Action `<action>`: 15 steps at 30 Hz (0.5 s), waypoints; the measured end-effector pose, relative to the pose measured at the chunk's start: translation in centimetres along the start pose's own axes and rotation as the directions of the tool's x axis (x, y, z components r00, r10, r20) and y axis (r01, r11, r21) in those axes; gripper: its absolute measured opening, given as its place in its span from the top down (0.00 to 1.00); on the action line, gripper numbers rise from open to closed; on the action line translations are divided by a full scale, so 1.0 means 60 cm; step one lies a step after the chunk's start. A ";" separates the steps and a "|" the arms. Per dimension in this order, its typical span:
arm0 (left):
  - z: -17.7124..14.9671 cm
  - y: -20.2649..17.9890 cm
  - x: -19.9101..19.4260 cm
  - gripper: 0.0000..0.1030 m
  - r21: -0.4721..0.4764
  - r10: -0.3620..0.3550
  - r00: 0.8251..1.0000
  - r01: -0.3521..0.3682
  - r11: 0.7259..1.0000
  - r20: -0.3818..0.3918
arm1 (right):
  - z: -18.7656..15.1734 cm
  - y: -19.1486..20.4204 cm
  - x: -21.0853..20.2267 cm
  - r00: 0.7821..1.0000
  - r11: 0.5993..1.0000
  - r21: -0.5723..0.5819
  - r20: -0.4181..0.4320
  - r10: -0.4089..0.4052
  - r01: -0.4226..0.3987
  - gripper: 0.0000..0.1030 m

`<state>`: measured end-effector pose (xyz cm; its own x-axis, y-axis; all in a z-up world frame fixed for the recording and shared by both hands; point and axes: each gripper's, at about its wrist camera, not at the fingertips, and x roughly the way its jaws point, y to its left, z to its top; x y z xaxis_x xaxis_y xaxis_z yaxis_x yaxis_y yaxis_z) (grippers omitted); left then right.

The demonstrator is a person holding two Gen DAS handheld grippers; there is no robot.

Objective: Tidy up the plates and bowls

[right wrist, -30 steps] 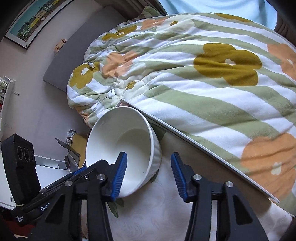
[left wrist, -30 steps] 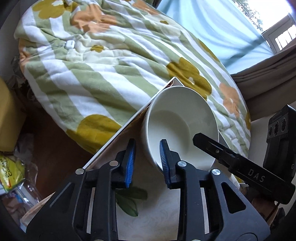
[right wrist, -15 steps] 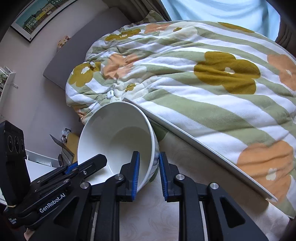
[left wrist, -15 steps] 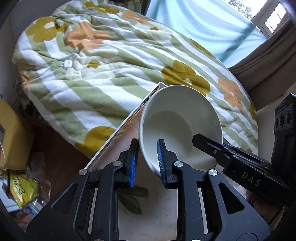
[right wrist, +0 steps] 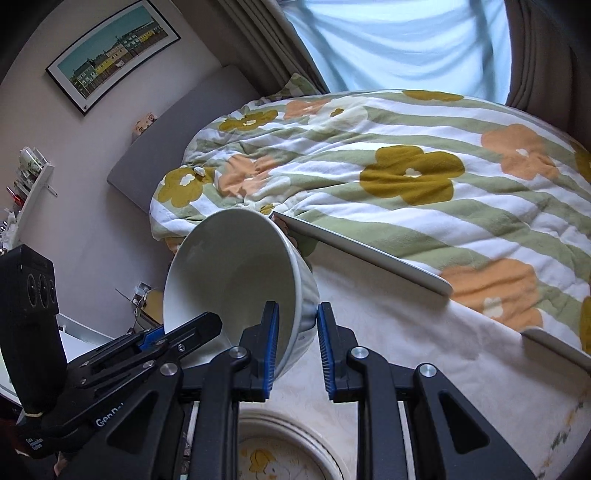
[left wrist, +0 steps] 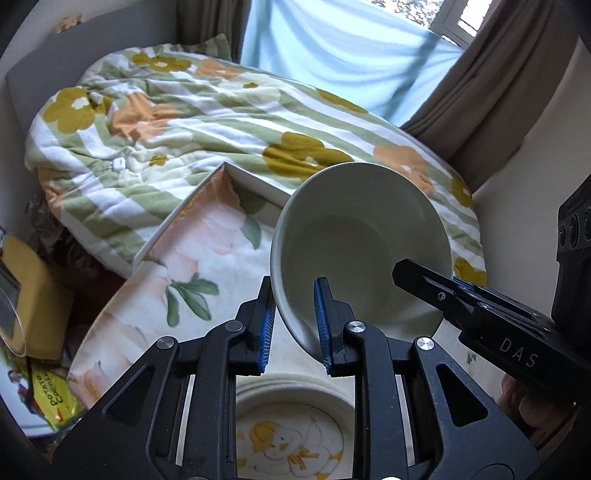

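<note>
Bowl (left wrist: 354,236): plain white, glossy, ribbed outside, tilted.

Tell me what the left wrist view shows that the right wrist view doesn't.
Left wrist only: a yellow snack bag low on the left, the tablecloth's peach flowers, and the window frame.

Right wrist only: a framed picture on the wall, a cluttered shelf, and the bowl's ribbed outside.

Both: the white bowl, pinched at opposite rims by the left gripper and right gripper, a duck plate below, and the flowered duvet.
</note>
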<state>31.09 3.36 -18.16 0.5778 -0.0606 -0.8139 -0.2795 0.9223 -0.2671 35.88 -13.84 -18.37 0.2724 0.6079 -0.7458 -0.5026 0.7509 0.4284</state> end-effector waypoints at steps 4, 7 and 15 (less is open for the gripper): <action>-0.057 -0.065 -0.036 0.82 0.050 -0.048 0.999 0.047 0.998 0.004 | -0.062 -0.021 -0.077 0.998 0.998 0.016 0.030 -0.056 0.056 0.82; -0.105 -0.111 -0.056 0.82 0.096 -0.079 0.997 0.078 0.992 0.004 | -0.114 -0.044 -0.127 0.993 0.994 0.029 0.049 -0.104 0.103 0.84; -0.222 -0.236 -0.075 0.82 0.202 -0.152 0.986 0.163 0.966 -0.069 | -0.237 -0.119 -0.248 0.979 0.974 0.148 0.089 -0.184 0.169 0.84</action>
<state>22.21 -14.49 -17.59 0.5592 -0.2266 -0.7975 -0.0205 0.9579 -0.2865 23.75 -31.94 -17.56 0.4320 0.4801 -0.7635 -0.3225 0.8728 0.3664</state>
